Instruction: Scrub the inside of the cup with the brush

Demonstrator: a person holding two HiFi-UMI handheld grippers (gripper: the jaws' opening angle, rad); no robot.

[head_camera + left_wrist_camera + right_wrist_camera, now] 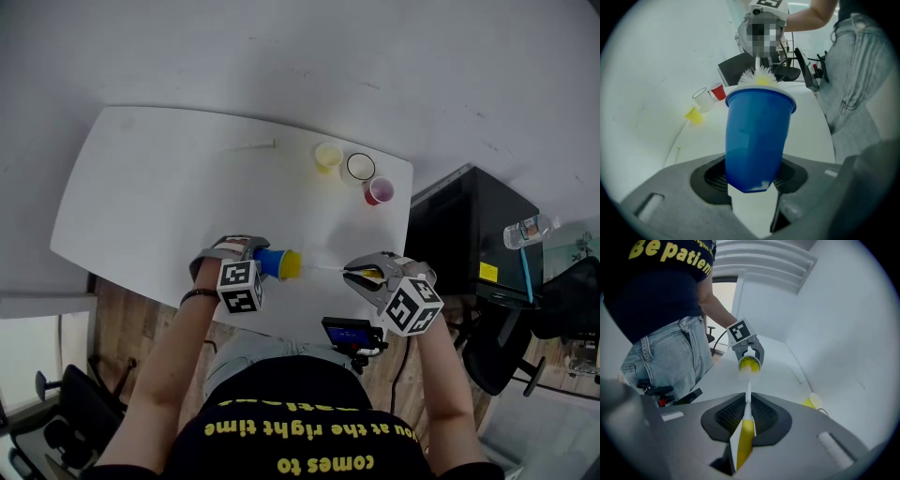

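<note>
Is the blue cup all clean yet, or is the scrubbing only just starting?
Picking up looks done: the left tool grips the blue cup, and the right tool grips the brush by its yellow handle. Right now the bristles sit at the cup's mouth, so scrubbing is probably starting or under way. Still left: working the brush around inside. I cannot tell how clean the inside is.

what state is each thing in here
left tool, shut on the blue cup
right tool, shut on the brush handle
blue cup, held on its side, mouth toward the brush
brush, bristles at the blue cup's mouth
yellow cup, on the table, untouched
clear cup, on the table, untouched
red cup, on the table, untouched
</note>
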